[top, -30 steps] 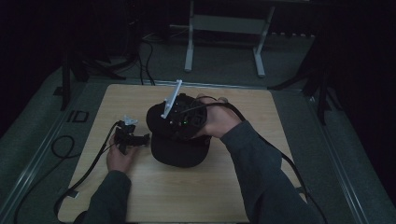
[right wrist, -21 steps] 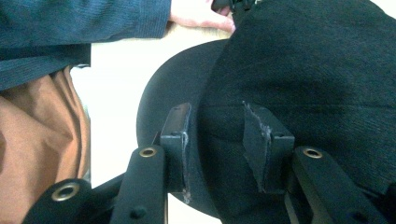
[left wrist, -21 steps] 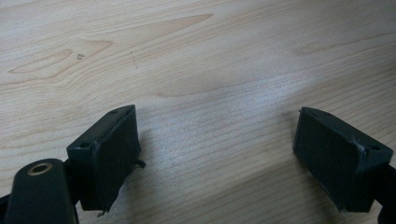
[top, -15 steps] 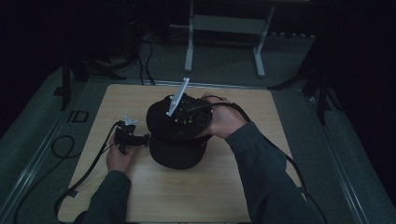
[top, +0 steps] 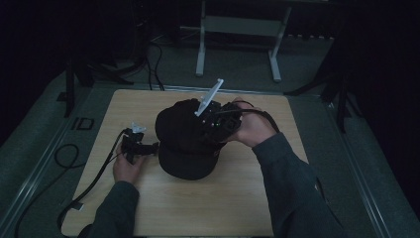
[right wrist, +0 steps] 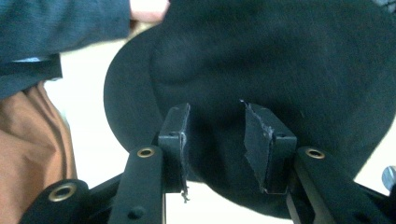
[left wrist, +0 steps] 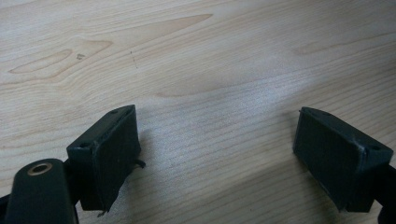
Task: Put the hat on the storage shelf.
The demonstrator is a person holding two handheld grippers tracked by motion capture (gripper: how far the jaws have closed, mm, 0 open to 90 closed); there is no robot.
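Observation:
A black cap lies in the middle of the wooden table, brim toward the person. My right gripper sits on the right side of the cap's crown, its white plate sticking up. In the right gripper view the cap spreads behind my right gripper, whose jaws stand close together with dark cap fabric pinched between them. My left gripper rests at the cap's left edge. In the left gripper view my left gripper is open wide over bare wood.
A person's sleeve and an orange-brown cloth show at the left of the right gripper view. Cables trail off the table's left side. A metal stand is on the floor behind the table.
My right gripper has shifted to the right across the cap's crown, its white plate moving with it. The left gripper has stayed beside the cap.

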